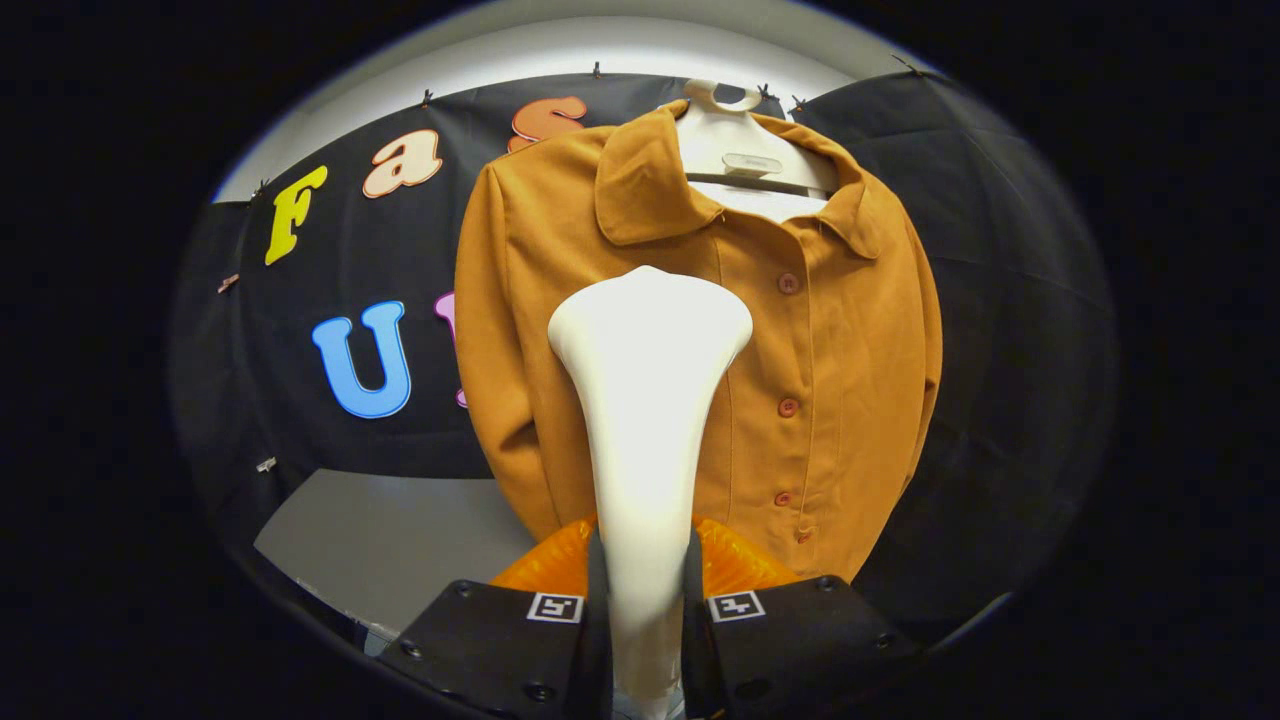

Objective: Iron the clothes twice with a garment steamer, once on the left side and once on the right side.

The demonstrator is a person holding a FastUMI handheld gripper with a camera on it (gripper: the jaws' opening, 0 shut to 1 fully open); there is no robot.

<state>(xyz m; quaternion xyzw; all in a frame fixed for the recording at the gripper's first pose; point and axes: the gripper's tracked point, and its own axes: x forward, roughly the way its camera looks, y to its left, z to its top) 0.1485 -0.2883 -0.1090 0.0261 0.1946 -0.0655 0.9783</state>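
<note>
Backdrop: black cloth wall (1010, 300) behind, grey surface (400, 540) below.
Jacket: mustard jacket (840, 380) hangs buttoned on a white hanger (735, 130).
Steamer: white garment steamer (645, 400), head up before the jacket's left front.
Gripper: gripper (645, 610) clamped on the steamer's handle.

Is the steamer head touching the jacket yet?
Cannot tell. In the gripper view the steamer, clamped between both fingers of the gripper, overlaps the front of the jacket, hiding any contact or gap behind its head.
</note>
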